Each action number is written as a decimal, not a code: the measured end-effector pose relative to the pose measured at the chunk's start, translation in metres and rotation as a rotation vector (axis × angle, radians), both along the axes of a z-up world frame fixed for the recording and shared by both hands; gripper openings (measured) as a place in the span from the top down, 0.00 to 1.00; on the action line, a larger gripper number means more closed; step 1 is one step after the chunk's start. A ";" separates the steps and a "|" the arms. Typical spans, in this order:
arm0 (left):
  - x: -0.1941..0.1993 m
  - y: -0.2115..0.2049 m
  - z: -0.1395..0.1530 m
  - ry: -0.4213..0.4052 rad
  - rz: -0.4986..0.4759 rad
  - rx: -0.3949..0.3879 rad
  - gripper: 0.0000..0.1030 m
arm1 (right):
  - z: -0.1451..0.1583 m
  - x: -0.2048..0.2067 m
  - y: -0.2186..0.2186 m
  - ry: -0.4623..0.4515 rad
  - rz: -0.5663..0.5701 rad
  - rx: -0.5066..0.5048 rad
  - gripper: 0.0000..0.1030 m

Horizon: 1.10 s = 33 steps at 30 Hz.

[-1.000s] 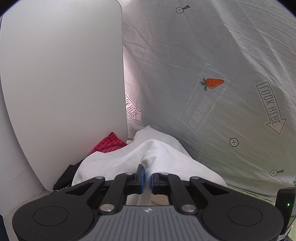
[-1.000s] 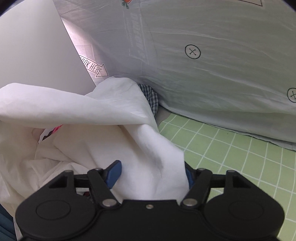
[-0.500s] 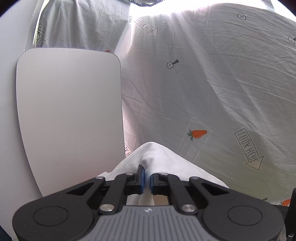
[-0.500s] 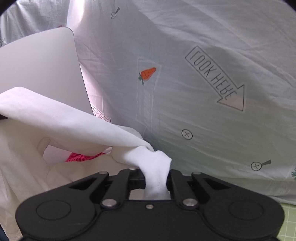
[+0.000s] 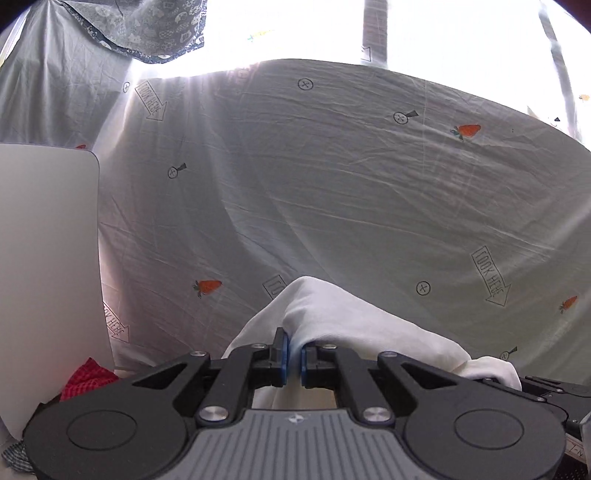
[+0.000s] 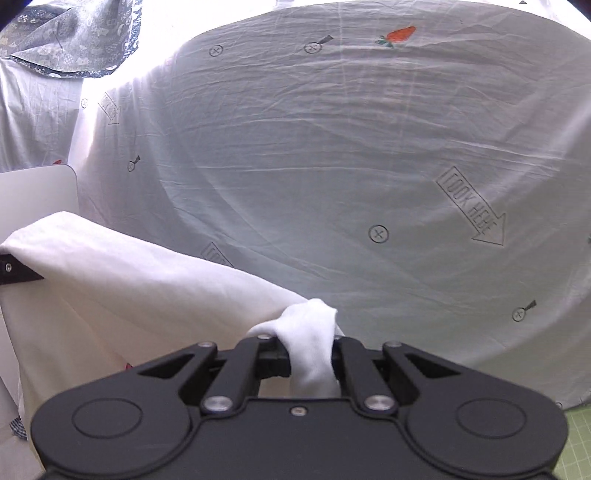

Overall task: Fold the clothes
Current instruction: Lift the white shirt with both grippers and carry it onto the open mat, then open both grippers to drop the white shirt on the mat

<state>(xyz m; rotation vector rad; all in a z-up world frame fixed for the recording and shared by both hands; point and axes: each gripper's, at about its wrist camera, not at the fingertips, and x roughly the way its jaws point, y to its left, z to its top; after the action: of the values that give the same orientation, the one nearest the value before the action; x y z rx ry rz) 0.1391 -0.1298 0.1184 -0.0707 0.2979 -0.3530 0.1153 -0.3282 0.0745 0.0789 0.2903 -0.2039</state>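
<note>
Two grippers here, both pinching the same one white garment (image 6: 122, 280). The left gripper (image 5: 292, 356) has its blue pads squeezed nearly together on a fold of the cloth, which bunches up just above the jaws and drapes off to the right toward a second black gripper body at the frame edge. In the right wrist view, the right gripper (image 6: 312, 354) clamps a thick bunched wad of the same fabric, and from there the garment stretches up and left in a taut band to a black piece at the left edge, with the rest hanging down below that band.

Behind the garment hangs one big pale printed sheet (image 5: 351, 192); I count four orange carrots on it in the left view, plus a few "look here" arrows. Left of the garment is one white rounded panel (image 5: 44, 277). Below that panel, one red checked cloth (image 5: 86, 380) peeks out. One dark blue patterned fabric (image 5: 147, 29) hangs over the sheet's top left.
</note>
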 end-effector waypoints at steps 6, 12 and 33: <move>-0.026 -0.076 -0.096 0.238 -0.210 0.101 0.94 | -0.080 -0.071 -0.069 0.225 -0.236 0.073 0.94; -0.057 -0.118 -0.162 0.434 -0.344 0.184 0.93 | -0.147 -0.121 -0.114 0.409 -0.362 0.182 0.94; -0.071 -0.048 -0.147 0.445 -0.212 0.101 0.52 | -0.163 -0.151 -0.161 0.414 -0.270 0.213 0.46</move>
<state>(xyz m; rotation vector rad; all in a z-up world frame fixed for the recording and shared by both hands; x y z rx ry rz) 0.0677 -0.1778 -0.0288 -0.0170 0.7669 -0.5322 -0.0354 -0.4893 -0.0885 0.2891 0.7151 -0.4590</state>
